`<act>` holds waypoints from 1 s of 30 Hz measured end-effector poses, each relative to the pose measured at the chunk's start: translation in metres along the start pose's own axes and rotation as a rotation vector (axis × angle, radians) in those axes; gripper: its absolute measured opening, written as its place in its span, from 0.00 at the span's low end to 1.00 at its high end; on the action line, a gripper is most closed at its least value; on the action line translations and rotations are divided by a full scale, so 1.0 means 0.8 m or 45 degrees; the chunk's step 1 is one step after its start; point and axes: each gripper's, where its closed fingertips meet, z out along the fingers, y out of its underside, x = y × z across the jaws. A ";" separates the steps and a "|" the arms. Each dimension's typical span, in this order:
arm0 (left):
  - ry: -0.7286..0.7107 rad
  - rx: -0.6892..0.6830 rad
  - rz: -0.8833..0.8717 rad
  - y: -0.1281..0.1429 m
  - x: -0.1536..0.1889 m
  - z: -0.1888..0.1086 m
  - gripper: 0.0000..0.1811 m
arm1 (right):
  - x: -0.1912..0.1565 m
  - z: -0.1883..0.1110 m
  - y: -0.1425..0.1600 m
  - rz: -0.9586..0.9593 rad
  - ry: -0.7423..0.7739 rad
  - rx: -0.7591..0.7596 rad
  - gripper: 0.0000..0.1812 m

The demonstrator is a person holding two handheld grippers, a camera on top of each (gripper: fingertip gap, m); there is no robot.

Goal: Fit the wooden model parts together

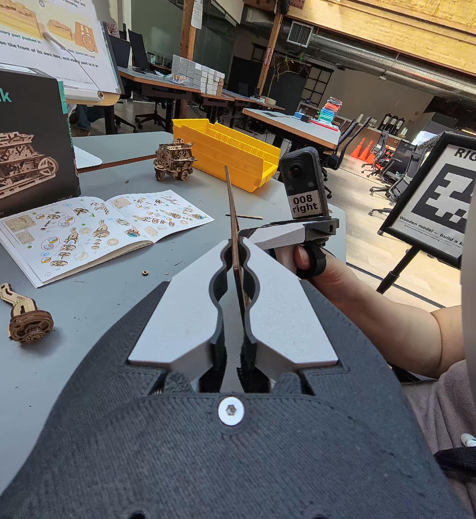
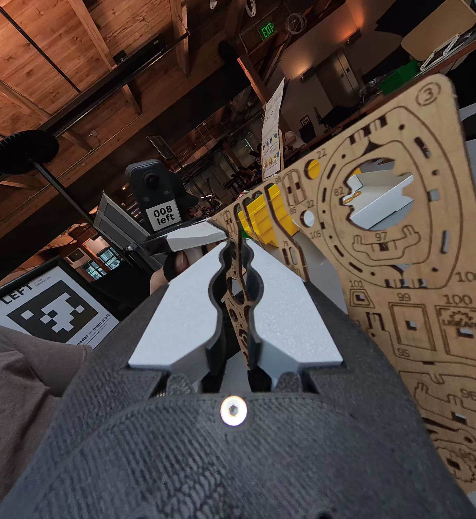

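Note:
A thin laser-cut wooden parts sheet (image 2: pixel 399 224) is held upright above the grey table (image 1: pixel 118 323). In the left wrist view it shows edge-on (image 1: pixel 232 213). My left gripper (image 1: pixel 235 244) is shut on the sheet's lower edge. My right gripper (image 2: pixel 236 244) is shut on the same sheet, from the opposite side. The two gripper tips almost touch: the right gripper (image 1: pixel 248 234) comes in from the right, and the left gripper (image 2: pixel 220 234) shows in the right wrist view. A wooden wheel sub-assembly with an arm (image 1: pixel 27 320) lies on the table at left.
An open instruction booklet (image 1: pixel 99 233), a finished wooden model (image 1: pixel 173 161), a yellow bin (image 1: pixel 225 151) and the kit box (image 1: pixel 20 146) stand farther back on the table. A small wooden stick (image 1: pixel 243 216) and a ring (image 1: pixel 145 272) lie loose. A framed sign on a stand (image 1: pixel 433 196) is at right. My two grippers' fingertips are within a few centimetres of each other.

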 end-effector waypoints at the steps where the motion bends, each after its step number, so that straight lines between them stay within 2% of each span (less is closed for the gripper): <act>1: -0.004 -0.001 0.004 0.000 0.000 0.000 0.01 | 0.000 0.000 0.000 0.001 0.002 0.000 0.03; 6: -0.017 -0.026 0.001 0.003 -0.004 0.002 0.01 | 0.004 -0.001 0.001 0.006 0.021 0.000 0.03; 19: 0.111 0.041 -0.125 0.001 0.005 0.003 0.01 | -0.004 -0.002 0.002 0.044 -0.033 -0.014 0.02; 30: 0.047 0.046 -0.112 0.004 -0.002 0.005 0.01 | 0.003 -0.001 0.004 0.104 0.021 -0.033 0.02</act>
